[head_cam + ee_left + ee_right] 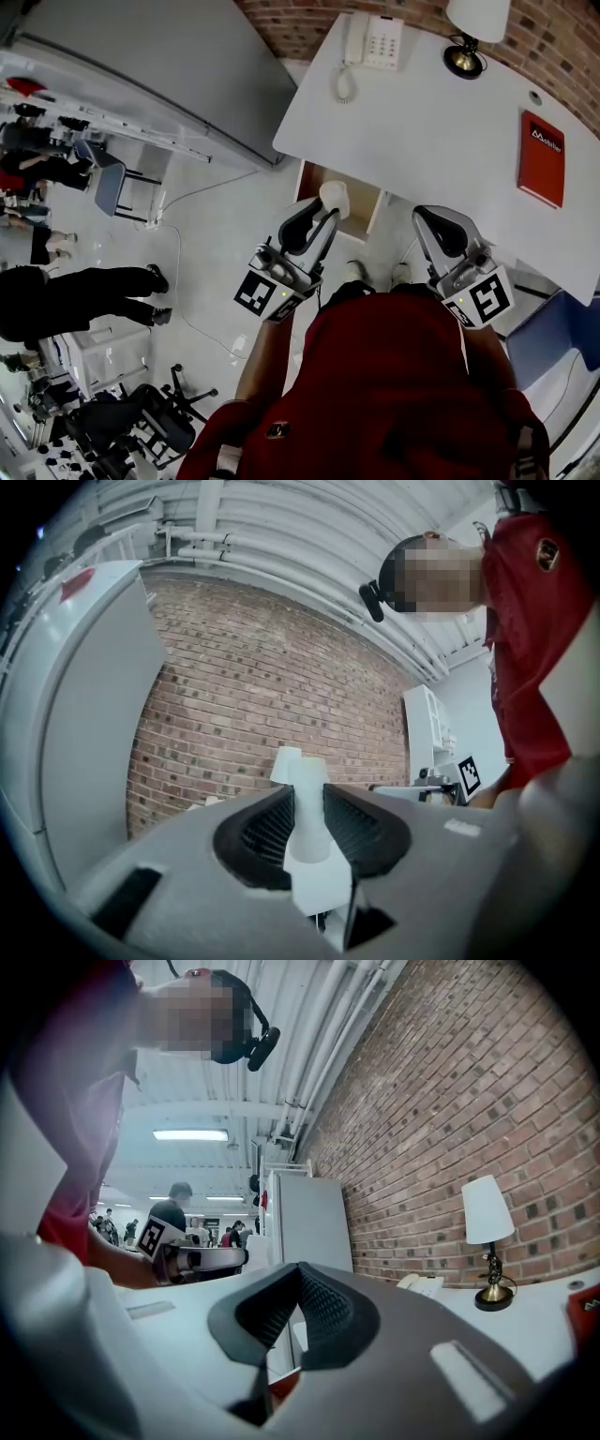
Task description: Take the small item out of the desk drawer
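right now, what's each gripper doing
left gripper: closed on the small white item.
right gripper: closed, holding nothing.

Brick wall [291, 23], pale floor [217, 274], perhaps cabinet [159, 66]

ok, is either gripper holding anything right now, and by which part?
Left gripper is shut on the small white item, gripper pads on its two sides, its top poking past the jaw tips. Right gripper holds nothing, jaws together.
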### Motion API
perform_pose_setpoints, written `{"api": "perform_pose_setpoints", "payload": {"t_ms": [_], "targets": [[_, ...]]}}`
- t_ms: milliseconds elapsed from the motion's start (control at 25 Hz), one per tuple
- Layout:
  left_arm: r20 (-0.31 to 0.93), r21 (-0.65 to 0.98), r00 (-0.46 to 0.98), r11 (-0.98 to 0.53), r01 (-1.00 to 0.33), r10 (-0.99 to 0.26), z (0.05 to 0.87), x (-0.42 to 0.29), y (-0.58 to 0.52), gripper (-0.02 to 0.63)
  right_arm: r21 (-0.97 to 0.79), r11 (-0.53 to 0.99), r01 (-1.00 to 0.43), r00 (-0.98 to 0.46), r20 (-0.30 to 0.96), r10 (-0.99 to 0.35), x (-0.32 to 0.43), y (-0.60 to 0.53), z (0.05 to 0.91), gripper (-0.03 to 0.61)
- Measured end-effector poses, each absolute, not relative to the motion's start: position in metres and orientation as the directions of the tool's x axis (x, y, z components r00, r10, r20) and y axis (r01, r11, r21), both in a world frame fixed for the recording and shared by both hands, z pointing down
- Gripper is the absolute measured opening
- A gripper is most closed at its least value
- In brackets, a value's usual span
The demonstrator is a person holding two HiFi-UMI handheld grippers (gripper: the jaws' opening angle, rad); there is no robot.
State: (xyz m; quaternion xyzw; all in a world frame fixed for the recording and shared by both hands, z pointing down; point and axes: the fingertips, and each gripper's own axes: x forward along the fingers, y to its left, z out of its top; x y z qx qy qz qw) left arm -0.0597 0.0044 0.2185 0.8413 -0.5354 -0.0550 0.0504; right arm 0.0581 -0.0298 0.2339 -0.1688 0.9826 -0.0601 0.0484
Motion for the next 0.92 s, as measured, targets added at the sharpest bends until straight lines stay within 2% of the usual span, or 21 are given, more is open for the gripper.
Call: {"api": "perform_pose_setpoints", "payload": {"t_ms": [920], "targets": [[-0.03,0.155,0.398,-0.398,-0.904,-0.917,0.232,-0.081,0.017,0.106,-0.136,0.933,-0.332,-0.939,-0.045,-0.341,0.055,-0.016,0.246,0.012]]}}
